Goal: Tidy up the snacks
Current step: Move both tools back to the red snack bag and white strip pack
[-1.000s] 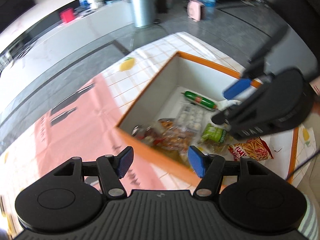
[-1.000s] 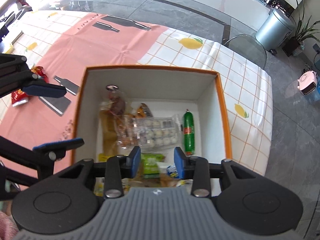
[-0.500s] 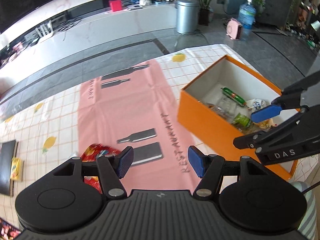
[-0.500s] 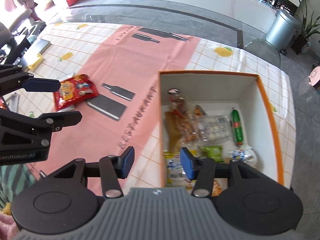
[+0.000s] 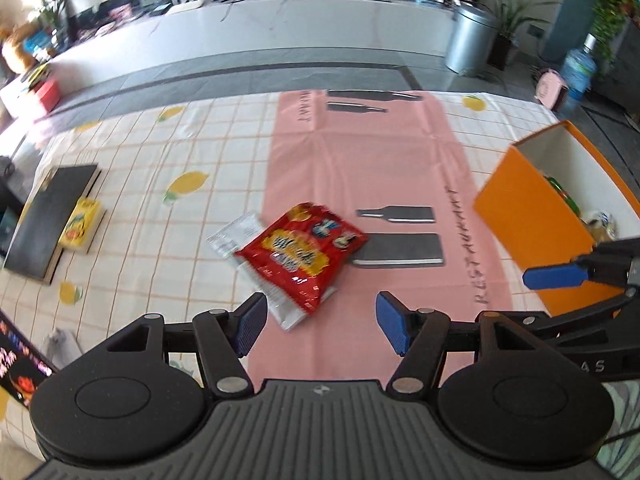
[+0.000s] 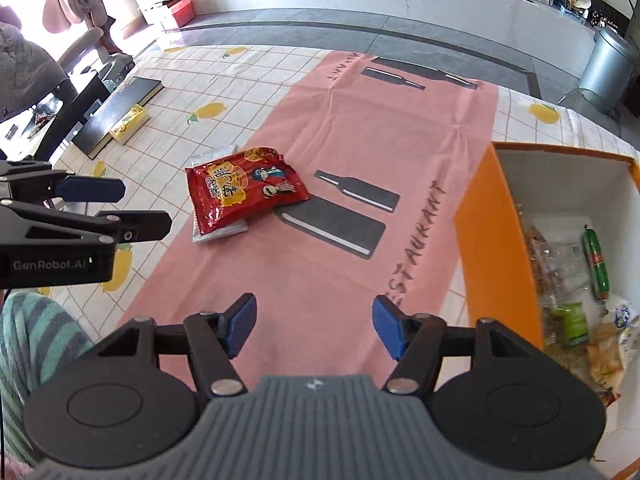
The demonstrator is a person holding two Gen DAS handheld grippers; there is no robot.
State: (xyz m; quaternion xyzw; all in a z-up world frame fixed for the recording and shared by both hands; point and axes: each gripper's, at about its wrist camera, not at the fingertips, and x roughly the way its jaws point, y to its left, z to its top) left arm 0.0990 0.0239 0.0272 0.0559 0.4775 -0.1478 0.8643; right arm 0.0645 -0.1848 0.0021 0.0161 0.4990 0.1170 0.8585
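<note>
A checked tablecloth [image 5: 168, 148] with lemon prints is covering the table, a pink runner [image 5: 368, 152] lying down its middle, a long white counter [image 5: 260, 28] and a metal bin [image 5: 470, 40] standing beyond. At far left a black board [image 5: 44, 220] is resting beside a yellow packet [image 5: 80, 222]. The left gripper [image 5: 318, 318] is hovering spread wide and empty, the red snack bag [image 5: 302, 252] lying just ahead on a clear wrapper [image 5: 240, 236]. The right gripper [image 6: 314, 326] is gaping too, empty, the orange box [image 6: 496, 264] of snacks sitting at its right.
</note>
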